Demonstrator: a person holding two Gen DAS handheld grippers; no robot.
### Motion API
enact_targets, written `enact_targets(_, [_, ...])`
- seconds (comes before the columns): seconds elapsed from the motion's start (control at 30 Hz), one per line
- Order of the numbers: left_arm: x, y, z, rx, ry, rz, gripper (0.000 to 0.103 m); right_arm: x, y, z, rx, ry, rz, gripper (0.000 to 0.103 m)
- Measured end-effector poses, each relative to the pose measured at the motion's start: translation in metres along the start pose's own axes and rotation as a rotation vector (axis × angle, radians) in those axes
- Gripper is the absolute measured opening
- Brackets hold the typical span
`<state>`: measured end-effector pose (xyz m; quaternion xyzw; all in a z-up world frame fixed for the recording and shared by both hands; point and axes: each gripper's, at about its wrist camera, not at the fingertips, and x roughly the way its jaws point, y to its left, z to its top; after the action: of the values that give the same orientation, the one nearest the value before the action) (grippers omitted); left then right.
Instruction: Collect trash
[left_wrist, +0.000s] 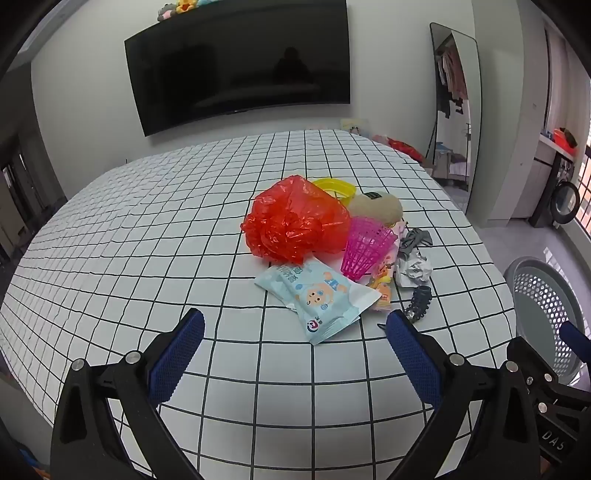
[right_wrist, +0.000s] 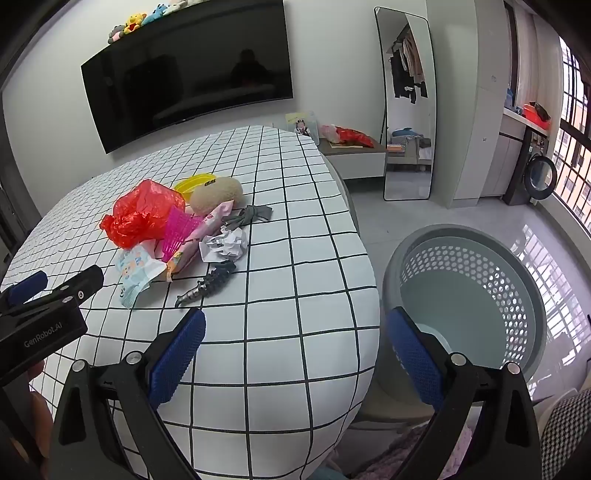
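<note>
Trash pile (left_wrist: 325, 236) sitting untouched near the middle of the checked table (right_wrist: 280, 295): red bag, wipes packet, crumpled paper. Grey basket (right_wrist: 465, 295) on the floor beside it looking empty; collecting seemingly not yet begun. Left gripper (left_wrist: 295, 325) and right gripper (right_wrist: 295, 325) hovering fully spread, gripping nothing.

Table (left_wrist: 147, 236): white cloth, black grid.
On it, one cluster: red bag (left_wrist: 295, 221), wipes pack (left_wrist: 321, 295), pink basket (left_wrist: 364, 247), crumpled paper (left_wrist: 413, 269), black clip (left_wrist: 419, 299), yellow bowl (left_wrist: 334, 184), sponge (left_wrist: 375, 207).
Floor (right_wrist: 443, 210): grey basket (right_wrist: 465, 288).
</note>
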<state>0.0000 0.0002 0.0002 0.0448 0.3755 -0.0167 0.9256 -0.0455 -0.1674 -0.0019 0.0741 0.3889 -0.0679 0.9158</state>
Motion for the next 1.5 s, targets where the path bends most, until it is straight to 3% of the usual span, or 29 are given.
enact_targets(1.5, [-0.0084,-0.0010,-0.0002,-0.001,-0.024,-0.002,0.097,-0.0069,0.0029,0.0001,-0.008,-0.013,0.001,0.094])
